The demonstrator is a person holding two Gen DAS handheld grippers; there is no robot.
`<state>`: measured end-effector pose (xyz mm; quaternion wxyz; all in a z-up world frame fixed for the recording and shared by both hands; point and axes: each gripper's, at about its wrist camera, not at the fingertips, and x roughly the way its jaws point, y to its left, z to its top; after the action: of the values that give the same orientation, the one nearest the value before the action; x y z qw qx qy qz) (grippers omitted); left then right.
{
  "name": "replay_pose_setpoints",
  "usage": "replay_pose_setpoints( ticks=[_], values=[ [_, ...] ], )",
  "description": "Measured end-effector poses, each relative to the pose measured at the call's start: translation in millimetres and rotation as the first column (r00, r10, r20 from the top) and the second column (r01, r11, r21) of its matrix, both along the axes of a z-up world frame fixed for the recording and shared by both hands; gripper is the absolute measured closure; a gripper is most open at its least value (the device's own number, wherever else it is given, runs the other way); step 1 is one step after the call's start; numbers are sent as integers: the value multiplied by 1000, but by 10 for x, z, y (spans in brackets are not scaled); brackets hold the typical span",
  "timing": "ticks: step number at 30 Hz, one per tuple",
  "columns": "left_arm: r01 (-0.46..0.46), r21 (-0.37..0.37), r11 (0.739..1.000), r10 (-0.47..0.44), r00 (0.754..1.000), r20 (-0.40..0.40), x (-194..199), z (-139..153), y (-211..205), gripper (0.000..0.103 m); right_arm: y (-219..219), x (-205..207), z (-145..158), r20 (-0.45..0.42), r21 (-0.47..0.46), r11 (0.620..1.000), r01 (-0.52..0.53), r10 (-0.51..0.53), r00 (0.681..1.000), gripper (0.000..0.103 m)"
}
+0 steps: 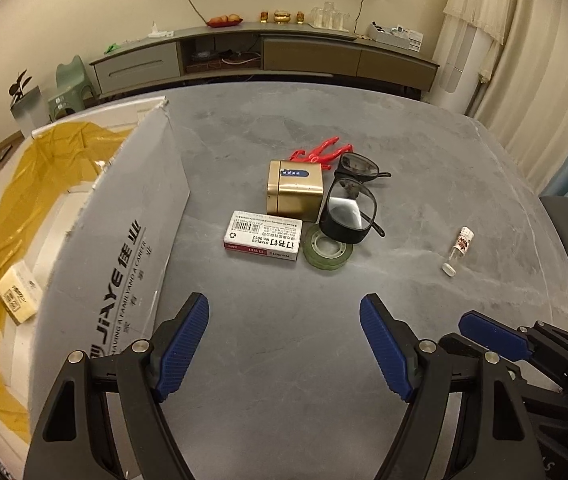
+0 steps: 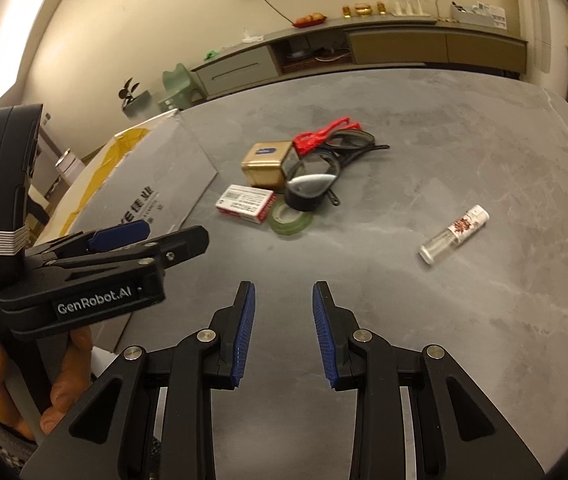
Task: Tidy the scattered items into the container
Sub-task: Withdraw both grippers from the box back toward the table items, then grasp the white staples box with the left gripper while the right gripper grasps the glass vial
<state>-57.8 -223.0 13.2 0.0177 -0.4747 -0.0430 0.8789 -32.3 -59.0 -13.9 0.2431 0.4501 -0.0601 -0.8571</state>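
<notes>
Left wrist view: cardboard box [image 1: 84,240] holds one eraser [image 1: 18,294]

cream wall [image 1: 84,12] behind a long low sideboard [image 1: 264,54]; pale curtains [image 1: 524,60] at right.

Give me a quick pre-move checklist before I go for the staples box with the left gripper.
1. Left gripper open and empty: ok, jaws spread wide.
2. Right gripper open and empty: ok.
3. Staples box reachable: ok, it lies flat on the table ahead of the left gripper, top face unobstructed.
4. Neighbours clear of the grasp: not ok, the gold tin sits close behind it and the green tape roll right beside it; touching or not, cannot tell.
5. Container ready: ok, the box is open to the left, flap folded onto the table, one pale item already inside.
6. Small bottle out of the way: ok, lying apart on the right.
</notes>
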Motion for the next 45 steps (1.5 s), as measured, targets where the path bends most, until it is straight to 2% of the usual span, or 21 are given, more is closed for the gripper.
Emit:
replay_pose_setpoints(
  ticks=[8,16,31,39,43,45],
  values=[
    [-29,68,997,26,999,37,-230,-190,-131,24,355,-203,-139,29,7,993,118,-118,993,71],
    [-37,88,995,33,998,49,-518,-332,-134,24,744,-425,-287,57,35,967,251,-252,966,71],
    [-56,91,994,49,996,79,-873,-659,-224,24,690,-913,-475,73,111,947,300,-309,948,63],
    [-38,56,998,36,998,44,-917,-697,-228,24,648,-1014,-566,69,126,948,294,-304,950,62],
    [-35,58,998,34,999,32,-885,-695,-223,27,671,-996,-577,68,110,947,301,-310,948,68],
    [-36,59,998,34,999,32,-886,-696,-221,27,683,-993,-578,78,89,949,303,-310,948,77]
  ],
)
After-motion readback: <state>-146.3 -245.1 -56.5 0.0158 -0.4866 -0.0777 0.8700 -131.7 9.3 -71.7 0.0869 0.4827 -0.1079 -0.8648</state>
